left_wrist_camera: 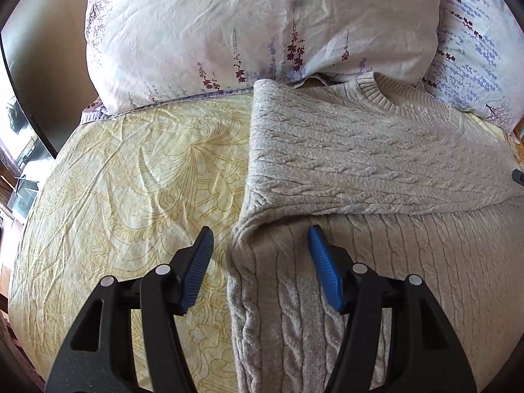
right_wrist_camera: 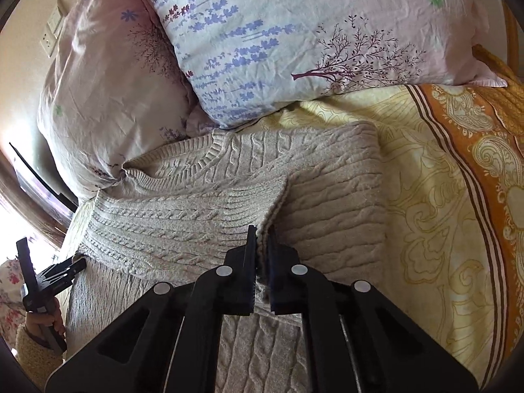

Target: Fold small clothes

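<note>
A beige cable-knit sweater [left_wrist_camera: 360,150] lies flat on the bed, its neckline toward the pillows. One sleeve [right_wrist_camera: 180,216] is folded across its chest. My right gripper [right_wrist_camera: 261,229] is shut on that sleeve's ribbed cuff [right_wrist_camera: 262,206], with the knit pinched between the pads. My left gripper [left_wrist_camera: 260,229] is open and hovers low over the sweater's folded left edge; one blue finger [left_wrist_camera: 199,262] is over the sheet, the other over the knit. In the right wrist view the left gripper [right_wrist_camera: 49,278] shows at the far left, held by a hand [right_wrist_camera: 42,324].
Two floral pillows [right_wrist_camera: 294,32] [right_wrist_camera: 108,82] lean at the head of the bed, touching the sweater's collar. A yellow patterned sheet [left_wrist_camera: 131,180] covers the bed. An orange patterned blanket [right_wrist_camera: 475,163] lies to the right. A dark panel [left_wrist_camera: 19,98] stands at the left.
</note>
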Demonstrator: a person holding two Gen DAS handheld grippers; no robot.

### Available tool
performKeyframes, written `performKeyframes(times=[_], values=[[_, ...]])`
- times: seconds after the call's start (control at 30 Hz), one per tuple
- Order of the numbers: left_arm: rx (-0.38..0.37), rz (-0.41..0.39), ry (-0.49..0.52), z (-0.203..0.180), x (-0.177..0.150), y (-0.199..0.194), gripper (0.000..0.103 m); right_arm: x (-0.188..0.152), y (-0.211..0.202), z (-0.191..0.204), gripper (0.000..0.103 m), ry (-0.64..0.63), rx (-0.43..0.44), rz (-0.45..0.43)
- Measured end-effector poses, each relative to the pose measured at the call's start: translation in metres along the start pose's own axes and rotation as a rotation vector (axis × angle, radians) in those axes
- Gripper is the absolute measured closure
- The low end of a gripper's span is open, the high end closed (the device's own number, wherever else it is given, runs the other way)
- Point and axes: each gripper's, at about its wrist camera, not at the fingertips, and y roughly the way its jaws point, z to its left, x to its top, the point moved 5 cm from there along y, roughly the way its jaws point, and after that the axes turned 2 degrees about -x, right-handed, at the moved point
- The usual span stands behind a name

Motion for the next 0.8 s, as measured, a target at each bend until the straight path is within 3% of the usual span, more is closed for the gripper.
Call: performKeyframes(times=[0.2,0.33,0.4,0.5,0.57,0.63,0.8], values=[[-0.06,0.006,-0.087,0.01,0.004,0.004,0.052,-0.001,0.005,-0.002,0.097,0.007,0.006,0.03],[-0.06,0.005,-0.093,0.013,0.004,0.005,0.051,0.001,0.006,-0.006,0.097,0.03,0.064,0.054],[-0.058,0.003,-0.077,0.012,0.003,0.004,0.048,0.008,-0.004,-0.013,0.095,0.07,0.088,0.025],[-0.072,0.002,-0.066,0.011,0.002,0.002,0.048,0.017,-0.037,-0.028,0.092,0.102,0.026,-0.059],[-0.079,0.0,-0.06,0.012,0.003,0.003,0.048,0.016,-0.057,-0.039,0.085,0.084,-0.06,-0.071],[-0.092,-0.003,-0.06,0.014,0.003,0.003,0.048,0.007,-0.068,-0.046,0.066,0.039,-0.14,-0.045],[-0.105,-0.007,-0.053,0.015,0.004,0.004,0.05,-0.027,-0.06,-0.045,0.065,-0.108,-0.253,0.06]])
